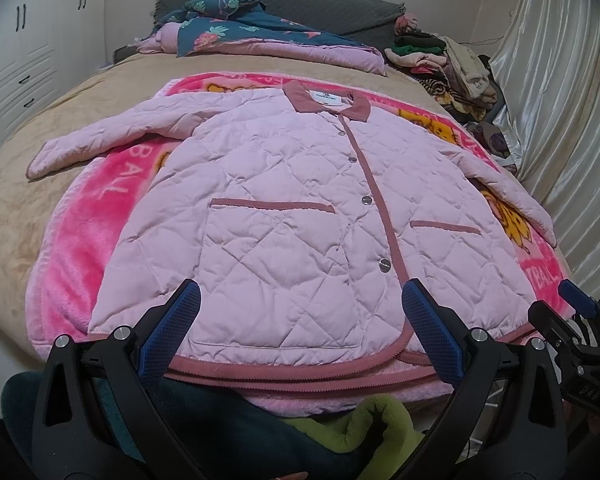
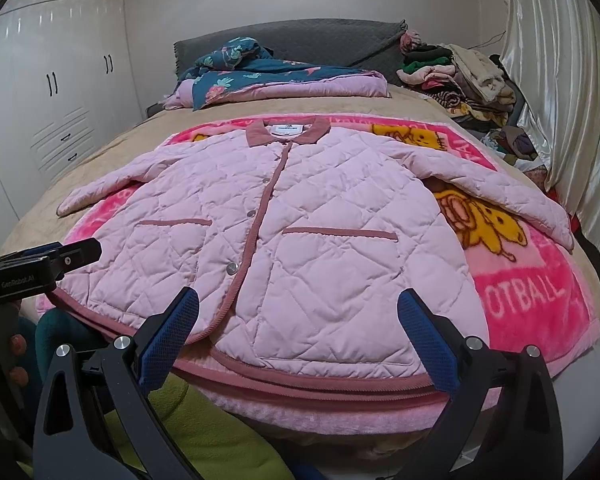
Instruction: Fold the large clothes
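**Quilted jacket laid out, first fold pending**

A pink quilted jacket (image 1: 284, 216) lies face up and buttoned on a pink cartoon blanket (image 1: 88, 216) spread over the bed (image 1: 12, 208), collar at 12 o'clock, sleeves out toward 9 and 3. The left tool (image 1: 300, 312) and right tool (image 2: 298, 316) hover at the hem, at 6 o'clock, both spread wide and gripping nothing. Folding appears not yet begun; the next move likely calls for pinching a sleeve or side edge and carrying it inward.
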